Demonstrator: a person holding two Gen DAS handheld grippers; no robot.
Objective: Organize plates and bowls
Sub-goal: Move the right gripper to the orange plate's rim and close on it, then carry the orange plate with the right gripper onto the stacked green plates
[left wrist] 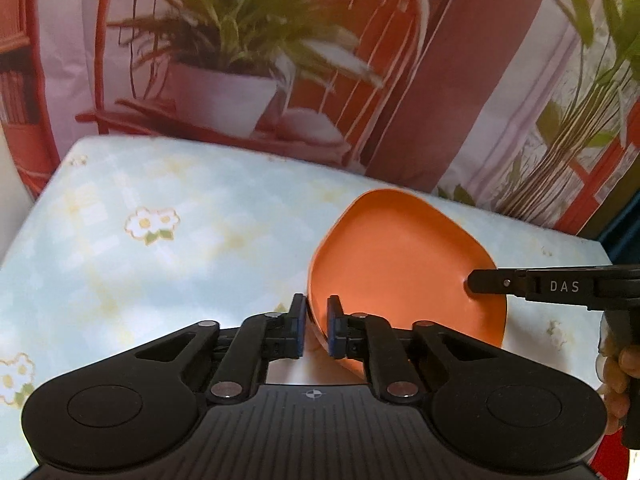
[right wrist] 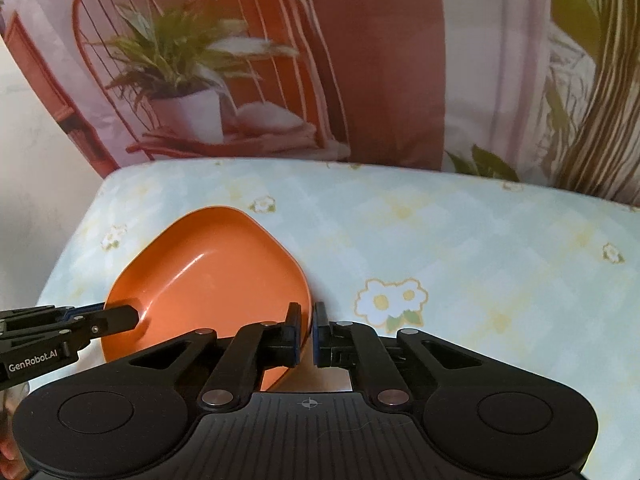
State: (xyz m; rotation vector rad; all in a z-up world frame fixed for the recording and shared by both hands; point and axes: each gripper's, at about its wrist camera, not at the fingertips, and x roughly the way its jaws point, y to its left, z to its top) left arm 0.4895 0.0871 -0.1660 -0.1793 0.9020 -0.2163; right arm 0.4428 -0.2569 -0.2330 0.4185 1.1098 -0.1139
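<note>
Gripping status: both of my grippers are clamped on one orange bowl [left wrist: 400, 264], each on an opposite side of its rim.
Left gripper [left wrist: 317, 326]: jaws closed on the near rim, one pad inside the wall and one outside.
Right gripper [right wrist: 306, 330]: jaws closed on the facing rim in the same way; in the left view it enters from the right with a hand [left wrist: 616, 376] behind it.
Bowl position: on or just above the table [left wrist: 160, 280], which is covered with a pale flower-print cloth, toward its middle. I cannot tell whether the base rests on the cloth.
Bowl attitude: tilted, its opening turned partly toward the cameras.
Step in hand, judged: carrying or setting down the bowl with two grips.
Method: I should move both hands together and at equal height, so the rim is neither twisted nor pulled apart.
Method, release: I should level the bowl first, then open one gripper at a time.
Risk: the wall is smooth and glossy, so a shallow pinch may slip.
Contents: the bowl is empty.
Other dishes: no plate or second bowl is visible in either view.
</note>
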